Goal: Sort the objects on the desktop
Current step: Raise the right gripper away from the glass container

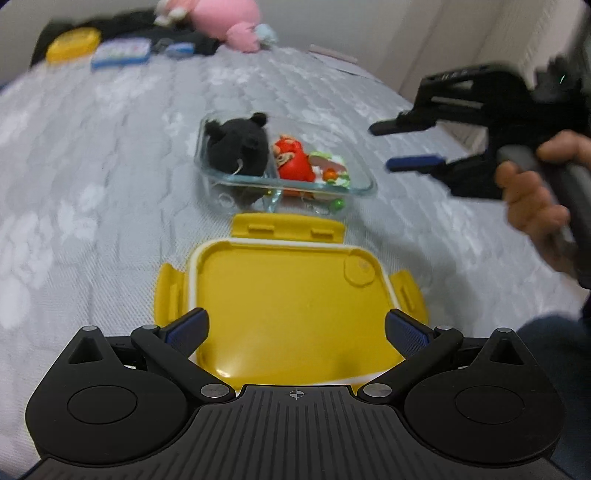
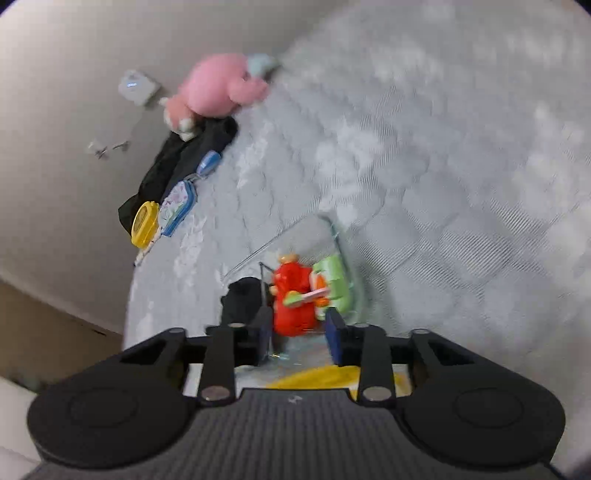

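A divided glass container [image 1: 364, 184] sits mid-bed. It holds a black plush toy [image 1: 236, 147], a red figure [image 1: 293, 162] and a green-and-white toy [image 1: 330, 168]. A yellow snap lid [image 1: 280, 295] lies in front of it. My left gripper [image 1: 295, 328] is open, its fingers spread over the lid's near corners. My right gripper [image 2: 297, 334] is open and empty above the container; it also shows in the left wrist view [image 1: 406, 144]. In the right wrist view the red figure [image 2: 293, 299], the green toy [image 2: 334, 282] and the black plush [image 2: 242, 299] lie just beyond its fingertips.
On the grey patterned bed cover [image 1: 92, 166], at the far edge, lie a pink plush [image 1: 229, 18], a yellow box [image 1: 74, 44], a blue-rimmed tin [image 1: 122, 53] and dark cloth [image 2: 177, 166]. A wall [image 2: 55, 110] borders the bed.
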